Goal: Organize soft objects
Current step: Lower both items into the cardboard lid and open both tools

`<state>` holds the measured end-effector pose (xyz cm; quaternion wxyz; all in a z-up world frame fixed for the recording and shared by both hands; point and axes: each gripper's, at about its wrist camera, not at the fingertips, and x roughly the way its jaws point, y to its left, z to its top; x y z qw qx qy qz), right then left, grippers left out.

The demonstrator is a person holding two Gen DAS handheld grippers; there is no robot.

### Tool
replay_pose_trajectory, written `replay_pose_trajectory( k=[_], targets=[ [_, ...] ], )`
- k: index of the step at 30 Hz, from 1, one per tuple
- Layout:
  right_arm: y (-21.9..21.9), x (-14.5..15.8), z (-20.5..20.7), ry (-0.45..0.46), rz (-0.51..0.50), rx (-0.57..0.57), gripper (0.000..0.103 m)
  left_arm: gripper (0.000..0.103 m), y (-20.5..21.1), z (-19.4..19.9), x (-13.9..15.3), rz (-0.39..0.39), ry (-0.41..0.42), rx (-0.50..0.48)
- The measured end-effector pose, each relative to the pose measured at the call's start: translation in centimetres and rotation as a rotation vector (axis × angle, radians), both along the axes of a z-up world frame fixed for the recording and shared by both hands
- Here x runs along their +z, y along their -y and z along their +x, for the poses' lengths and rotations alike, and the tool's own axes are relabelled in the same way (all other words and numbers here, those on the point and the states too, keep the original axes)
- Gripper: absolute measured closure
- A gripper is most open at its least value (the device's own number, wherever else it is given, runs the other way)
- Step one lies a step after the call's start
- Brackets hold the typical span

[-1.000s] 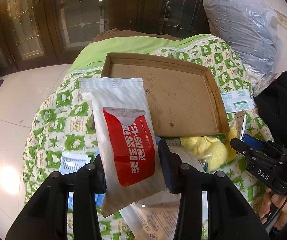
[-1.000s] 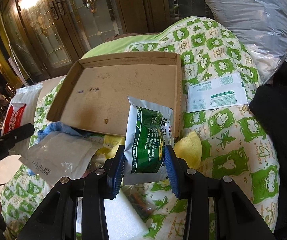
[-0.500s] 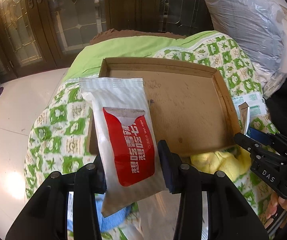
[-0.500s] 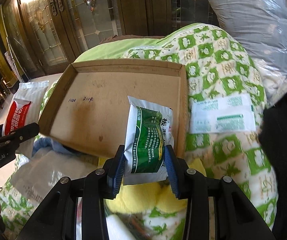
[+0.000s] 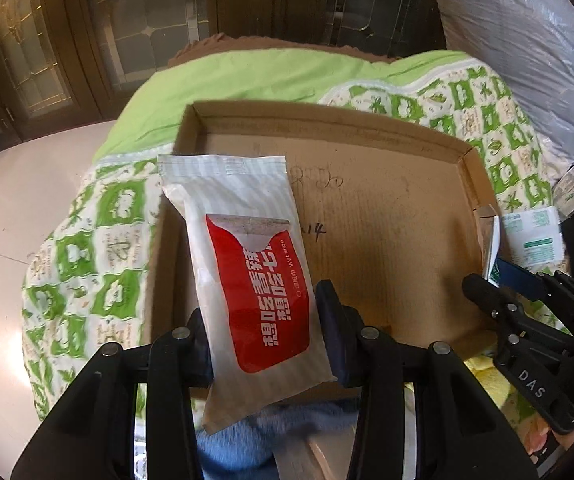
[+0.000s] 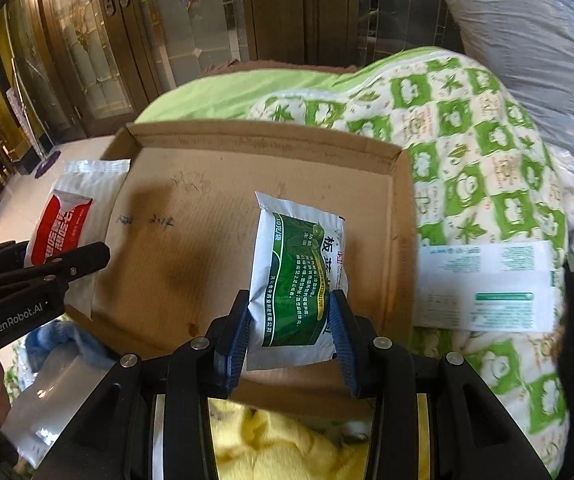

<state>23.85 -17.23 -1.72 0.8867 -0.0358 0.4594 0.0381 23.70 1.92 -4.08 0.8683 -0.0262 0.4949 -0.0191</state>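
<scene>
The left tool (image 5: 263, 340) grips a wet-wipe pack (image 5: 247, 264); the right tool (image 6: 291, 332) grips a green sachet (image 6: 297, 276), both over the cardboard tray (image 6: 191, 240).

Your way into the cardboard tray (image 6: 215, 256) is open: its floor lies bare ahead of both claws, with only low walls to clear. The near wall sits just under your right claw (image 6: 291, 334). Off the tray's right wall a white leaflet (image 6: 487, 280) lies on the quilt (image 6: 487, 184), and the grey bag (image 6: 527, 40) bulks behind it.
</scene>
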Motion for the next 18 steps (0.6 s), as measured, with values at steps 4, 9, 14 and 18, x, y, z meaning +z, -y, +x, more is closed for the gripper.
replay_pose_trajectory(
  k=[4, 9, 14, 18],
  targets=[
    [-0.1, -2.1, 1.4, -0.039, -0.013, -0.01, 0.065, 0.063, -0.2, 0.5, -1.3, -0.005, -0.023, 0.007],
    [-0.6, -3.2, 2.3, -0.03, -0.046, -0.007, 0.062, 0.061, -0.7, 0.8, -2.5, -0.017, -0.051, 0.029],
    [-0.6, -4.0, 2.4, -0.043, -0.038, -0.015, 0.047, 0.043, -0.6, 0.8, -2.7, -0.009, -0.055, 0.025],
    [-0.3, -3.8, 2.0, -0.026, -0.028, -0.022, 0.031, 0.027, -0.5, 0.5, -1.9, -0.003, -0.024, 0.032]
  ],
)
